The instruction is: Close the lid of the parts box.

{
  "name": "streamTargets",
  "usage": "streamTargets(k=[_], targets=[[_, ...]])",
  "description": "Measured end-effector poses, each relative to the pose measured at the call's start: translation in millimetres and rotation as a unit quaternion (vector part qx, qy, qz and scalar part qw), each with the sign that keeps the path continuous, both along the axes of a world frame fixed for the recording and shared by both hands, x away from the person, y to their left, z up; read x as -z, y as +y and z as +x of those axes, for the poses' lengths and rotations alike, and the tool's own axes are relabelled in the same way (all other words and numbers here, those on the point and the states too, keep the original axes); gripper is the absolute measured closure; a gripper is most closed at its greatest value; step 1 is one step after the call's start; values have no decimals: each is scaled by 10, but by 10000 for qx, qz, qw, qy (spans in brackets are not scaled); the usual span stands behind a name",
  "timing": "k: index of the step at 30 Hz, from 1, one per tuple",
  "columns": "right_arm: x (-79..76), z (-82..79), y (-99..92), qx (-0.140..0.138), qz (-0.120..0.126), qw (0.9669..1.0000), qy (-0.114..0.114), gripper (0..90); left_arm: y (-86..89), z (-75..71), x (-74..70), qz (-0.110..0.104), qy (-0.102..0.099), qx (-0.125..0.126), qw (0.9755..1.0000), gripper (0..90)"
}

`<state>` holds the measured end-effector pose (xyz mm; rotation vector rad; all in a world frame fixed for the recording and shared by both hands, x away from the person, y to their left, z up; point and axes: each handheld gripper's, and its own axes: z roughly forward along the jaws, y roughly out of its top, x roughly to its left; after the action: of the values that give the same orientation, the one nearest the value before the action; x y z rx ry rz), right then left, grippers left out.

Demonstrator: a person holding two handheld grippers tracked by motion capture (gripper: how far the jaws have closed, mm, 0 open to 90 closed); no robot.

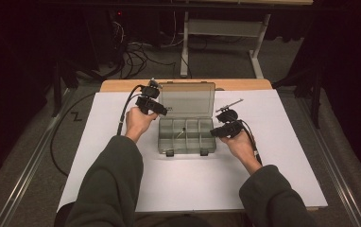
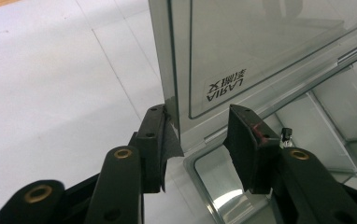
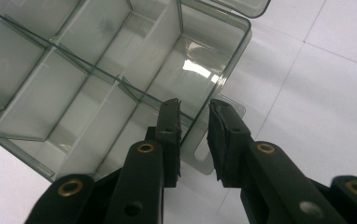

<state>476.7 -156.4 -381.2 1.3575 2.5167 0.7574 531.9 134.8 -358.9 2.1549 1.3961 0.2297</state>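
Sleeves enter at the frame's bottom. Left hand-held gripper straddles the raised lid, pads apart; right hand-held gripper half-open astride the box tab, mid-counter.

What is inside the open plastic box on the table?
The compartment box holds one small dark-tipped metal piece in a middle compartment. The other compartments look empty, though the hand-held grippers hide parts of the end ones.

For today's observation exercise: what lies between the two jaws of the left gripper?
In the left gripper view, the upright side edge of the clear box's open lid stands between the jaws of the left gripper, close against the left jaw.
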Motion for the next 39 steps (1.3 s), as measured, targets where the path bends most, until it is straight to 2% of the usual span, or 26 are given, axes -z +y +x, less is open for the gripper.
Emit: streamTargets(k=[24,39], targets=[[3,-16,9,22,-19,10000,-38,762,45,-145,4,-56,-73,131,9999,651],[10,-27,4,-8,-20,10000,-96,762,65,-178,34,-111,-114,100,9998,659]])
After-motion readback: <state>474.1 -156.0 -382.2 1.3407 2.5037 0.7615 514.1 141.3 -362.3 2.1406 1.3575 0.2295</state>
